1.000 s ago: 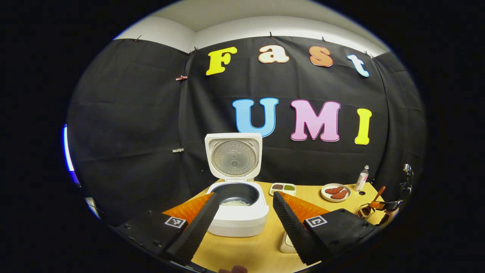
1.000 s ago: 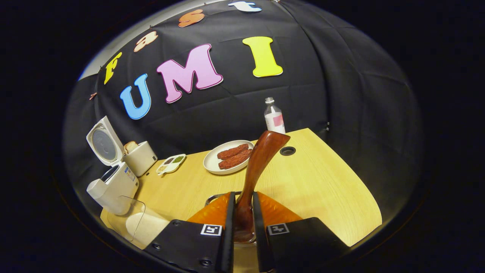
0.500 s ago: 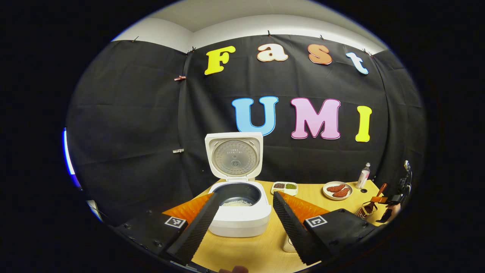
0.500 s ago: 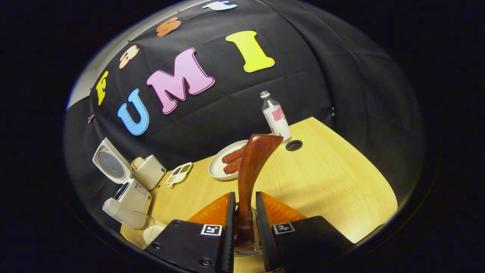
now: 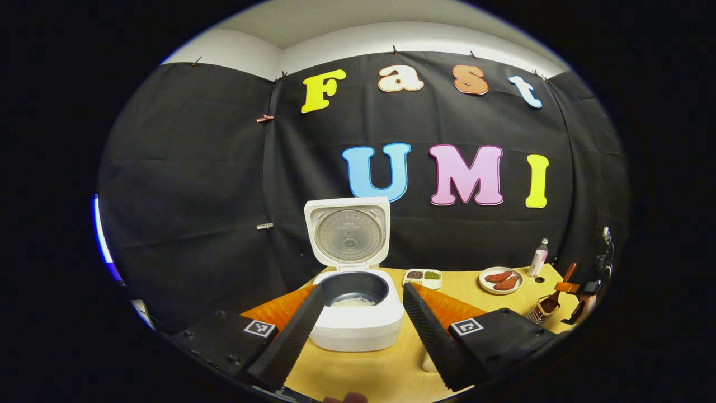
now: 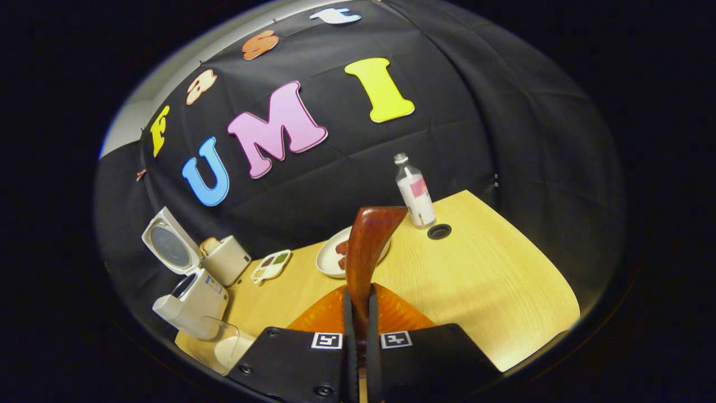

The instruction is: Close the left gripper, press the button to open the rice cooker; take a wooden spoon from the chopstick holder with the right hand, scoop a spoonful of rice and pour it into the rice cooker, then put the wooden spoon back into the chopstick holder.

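The white rice cooker [image 5: 356, 324] stands open in the left gripper view, its lid [image 5: 347, 234] upright and white rice in the dark pot [image 5: 353, 290]. My left gripper [image 5: 362, 292] hangs open in front of it, holding nothing. In the right gripper view my right gripper [image 6: 358, 316] is shut on the dark wooden spoon [image 6: 368, 246], whose broad end points up. Far right in the left gripper view, that spoon [image 5: 568, 273] stands in the wire chopstick holder [image 5: 546, 307], with the right gripper [image 5: 584, 290] beside it. The cooker [image 6: 191, 298] also sits at the left.
On the wooden table [image 6: 492, 291] are a plate of sausages [image 6: 334, 256], a small bottle [image 6: 417, 193], a divided dish of beans [image 6: 271, 265] and a toaster with bread [image 6: 226, 260]. A glass container of rice [image 6: 222, 348] stands by the cooker. A cable hole [image 6: 439, 231] lies near the bottle.
The right gripper's fingers have drawn much closer together on the spoon's handle, and the holder has dropped out of its view. The left gripper has eased back slightly, still open.
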Demonstrator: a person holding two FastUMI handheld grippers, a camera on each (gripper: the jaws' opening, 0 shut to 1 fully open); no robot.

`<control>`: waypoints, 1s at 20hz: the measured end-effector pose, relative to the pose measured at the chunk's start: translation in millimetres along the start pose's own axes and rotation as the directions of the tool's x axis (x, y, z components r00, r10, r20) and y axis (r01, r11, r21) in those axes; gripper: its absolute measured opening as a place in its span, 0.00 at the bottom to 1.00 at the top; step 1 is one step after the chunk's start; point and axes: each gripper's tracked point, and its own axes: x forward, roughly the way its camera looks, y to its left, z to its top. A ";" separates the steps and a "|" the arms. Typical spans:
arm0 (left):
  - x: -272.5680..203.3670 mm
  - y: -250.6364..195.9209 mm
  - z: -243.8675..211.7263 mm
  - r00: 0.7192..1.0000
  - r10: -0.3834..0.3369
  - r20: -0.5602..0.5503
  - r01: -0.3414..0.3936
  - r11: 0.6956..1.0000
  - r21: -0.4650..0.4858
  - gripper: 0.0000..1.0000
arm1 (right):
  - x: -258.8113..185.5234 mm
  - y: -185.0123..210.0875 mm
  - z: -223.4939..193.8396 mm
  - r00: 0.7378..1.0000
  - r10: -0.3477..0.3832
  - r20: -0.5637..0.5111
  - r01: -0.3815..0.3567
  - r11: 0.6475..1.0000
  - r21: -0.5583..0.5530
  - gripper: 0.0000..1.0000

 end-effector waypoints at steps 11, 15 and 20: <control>5.2 41.3 20.6 0.998 -0.061 0.026 0.062 0.998 -0.027 0.97 | -70.9 107.8 102.2 0.990 0.021 0.142 -0.010 0.997 -0.075 0.10; 6.1 58.6 23.3 0.995 -0.099 0.032 0.100 0.995 -0.025 0.97 | -93.7 188.1 81.0 0.990 0.084 0.116 -0.067 0.987 -0.144 0.10; 10.4 73.9 30.8 0.987 -0.151 0.059 0.150 0.989 0.012 0.97 | -84.7 263.2 9.9 0.993 0.114 0.019 -0.104 0.954 -0.281 0.10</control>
